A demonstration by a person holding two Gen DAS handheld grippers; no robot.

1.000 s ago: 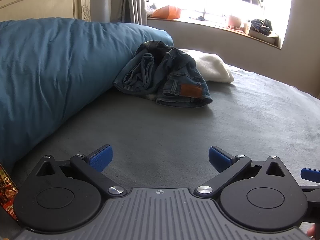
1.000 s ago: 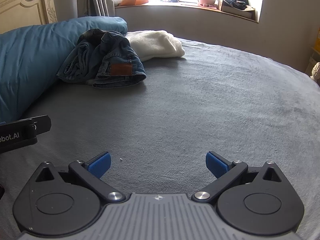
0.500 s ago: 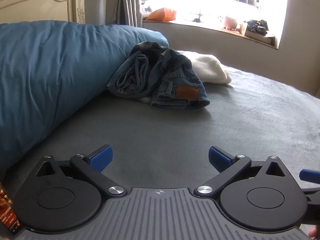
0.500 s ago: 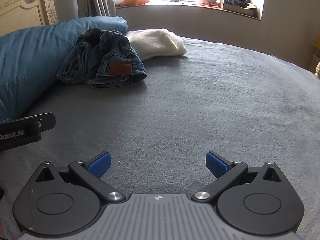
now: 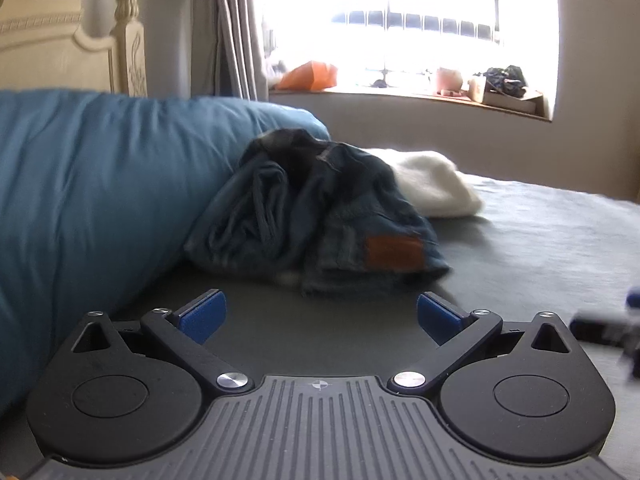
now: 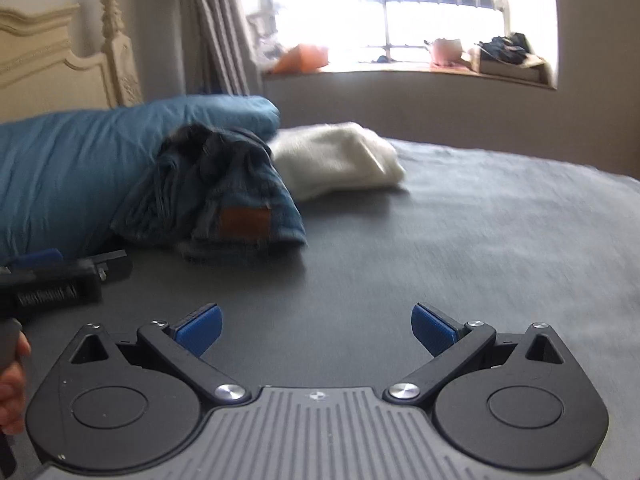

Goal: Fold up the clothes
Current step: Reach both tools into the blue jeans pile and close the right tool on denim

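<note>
A crumpled pair of blue jeans (image 5: 316, 216) with a brown leather patch lies on the grey bed sheet (image 5: 540, 248), leaning against a blue duvet (image 5: 92, 200). Behind it rests a white garment (image 5: 432, 184). My left gripper (image 5: 320, 314) is open, just short of the jeans' near edge, with nothing between its blue pads. In the right wrist view the jeans (image 6: 224, 200) and white garment (image 6: 340, 160) sit ahead to the left. My right gripper (image 6: 316, 326) is open over bare sheet (image 6: 480, 248). The left gripper's body (image 6: 60, 280) shows at that view's left edge.
A cream headboard (image 5: 60, 40) and grey curtain (image 5: 228, 28) stand behind the duvet. The windowsill (image 5: 420, 92) holds an orange bag, a pot and a box. A hand (image 6: 12, 384) shows at the lower left of the right wrist view.
Both grippers have moved forward toward the jeans, which now look larger and closer. Both stay open. The views are blurred from motion.
</note>
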